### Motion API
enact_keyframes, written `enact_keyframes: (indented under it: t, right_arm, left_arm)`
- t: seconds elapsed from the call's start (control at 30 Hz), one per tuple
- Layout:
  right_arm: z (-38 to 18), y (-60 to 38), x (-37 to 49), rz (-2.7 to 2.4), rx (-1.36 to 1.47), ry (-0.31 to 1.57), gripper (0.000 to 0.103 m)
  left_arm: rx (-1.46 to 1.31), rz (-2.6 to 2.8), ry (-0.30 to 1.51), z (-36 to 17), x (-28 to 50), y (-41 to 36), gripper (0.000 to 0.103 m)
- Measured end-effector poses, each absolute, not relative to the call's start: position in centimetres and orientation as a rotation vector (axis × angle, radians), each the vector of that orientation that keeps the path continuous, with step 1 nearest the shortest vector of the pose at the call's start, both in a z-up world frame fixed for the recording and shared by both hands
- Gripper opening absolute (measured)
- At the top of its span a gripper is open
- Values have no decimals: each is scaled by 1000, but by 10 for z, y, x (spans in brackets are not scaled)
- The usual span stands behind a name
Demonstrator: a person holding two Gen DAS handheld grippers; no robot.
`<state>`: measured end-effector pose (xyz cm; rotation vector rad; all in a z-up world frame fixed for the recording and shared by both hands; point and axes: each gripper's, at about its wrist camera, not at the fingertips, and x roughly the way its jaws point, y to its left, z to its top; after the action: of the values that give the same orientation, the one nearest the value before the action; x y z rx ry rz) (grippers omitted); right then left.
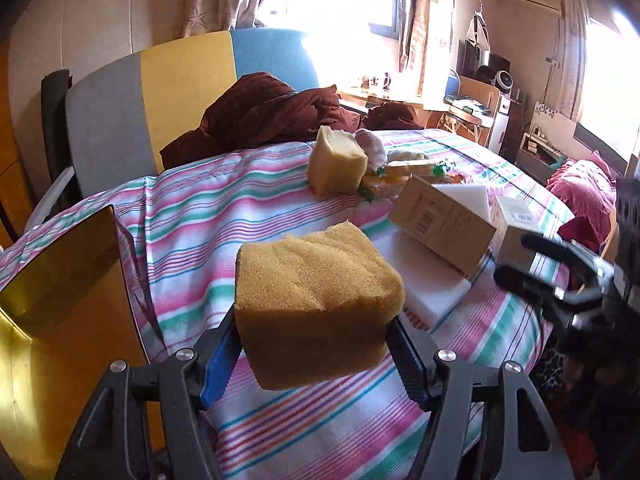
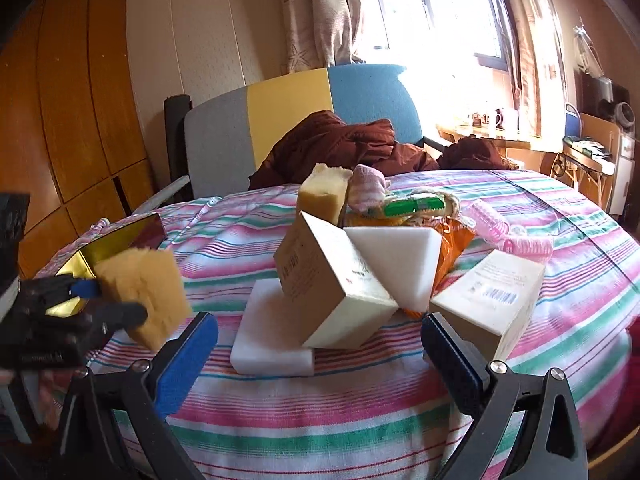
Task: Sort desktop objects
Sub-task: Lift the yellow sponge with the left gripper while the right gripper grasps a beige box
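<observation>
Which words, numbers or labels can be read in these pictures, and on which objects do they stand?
None can be read with confidence.
Tilted brown box: printed lines and a small red mark, too blurred.
Cream box: small print and a barcode, too small.
Green packet: pale marks, unreadable.
Yellow sponge in the left gripper: no text.

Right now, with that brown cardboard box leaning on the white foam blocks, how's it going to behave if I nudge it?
The brown cardboard box is tilted, propped on the flat white foam block, so a nudge would probably tip or slide it. Its flat faces look rigid, so it likely won't crush or roll. The upright white foam block leaning against it may shift too.
</observation>
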<state>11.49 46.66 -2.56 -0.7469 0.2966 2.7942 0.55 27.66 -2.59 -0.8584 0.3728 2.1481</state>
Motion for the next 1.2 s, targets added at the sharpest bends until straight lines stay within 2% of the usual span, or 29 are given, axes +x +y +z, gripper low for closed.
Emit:
enact_keyframes:
  t: [0.17, 0.3, 0.5, 0.63, 0.87, 1.0, 1.1, 1.13, 1.2]
  right_arm:
    - [-11, 473, 79, 2779, -821, 166, 98]
    - [-17, 473, 47, 2755, -952, 50, 88]
    - [-30, 464, 21, 2708, -1086, -119, 82]
    - [-37, 460, 17, 2659, -1134, -220, 68]
    - [-37, 460, 25, 2668, -1134, -236, 67]
    - [-39, 462, 27, 2684, -1154, -205, 80]
    - [-44, 461, 28, 2668, -1159, -215, 77]
    - [-45, 461, 29, 2657, -1149, -219, 70]
    - [-44, 461, 30, 2653, -1140, -206, 69]
  left_arm:
    - [-791, 2162, 387, -37, 18, 273, 71]
    - [-792, 2158, 351, -39, 13, 273, 72]
    - [-793, 2148, 333, -42, 9, 275, 74]
    - [-785, 2150, 337, -42, 9, 278, 74]
    - [-799, 2157, 317, -42, 2, 283, 76]
    - [-819, 2156, 299, -42, -5, 286, 76]
    - [-833, 2155, 287, -42, -7, 287, 76]
    - [-838, 2154, 281, -42, -8, 287, 75]
    - [-843, 2152, 267, -42, -10, 286, 74]
